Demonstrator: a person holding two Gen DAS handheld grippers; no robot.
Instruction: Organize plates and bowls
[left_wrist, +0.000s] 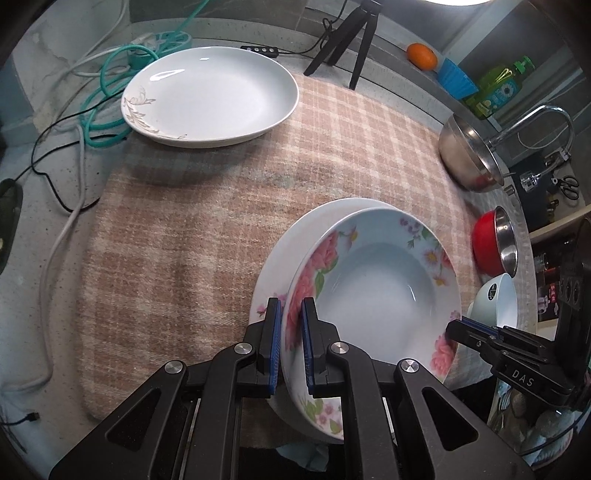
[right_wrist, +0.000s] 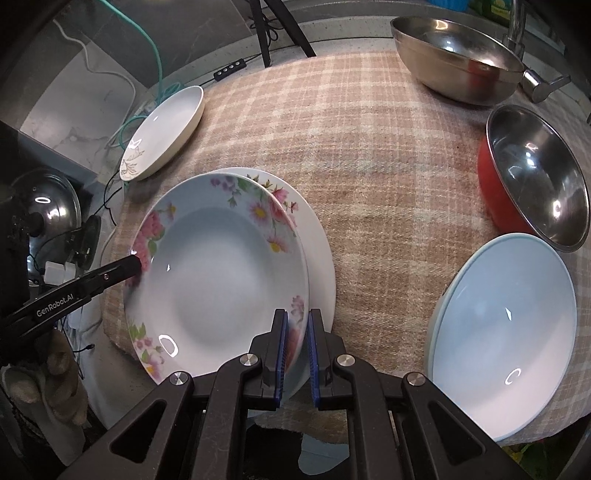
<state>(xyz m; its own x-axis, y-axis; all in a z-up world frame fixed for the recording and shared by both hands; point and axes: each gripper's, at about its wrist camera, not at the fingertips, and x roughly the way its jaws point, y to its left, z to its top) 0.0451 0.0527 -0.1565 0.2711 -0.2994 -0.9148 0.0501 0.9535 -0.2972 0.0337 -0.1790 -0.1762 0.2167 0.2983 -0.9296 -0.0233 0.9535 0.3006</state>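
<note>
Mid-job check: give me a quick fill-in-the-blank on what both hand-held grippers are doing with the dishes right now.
1. Both the left hand-held gripper and the right hand-held gripper are clamped on the rim of the ____ deep plate.
2. That plate sits over a ____ plate with a plainer rim.
3. The dishes rest on a ____ cloth.
4. The bowl with a red outside is ____ inside.

Missing words: floral; larger; plaid; steel
</note>
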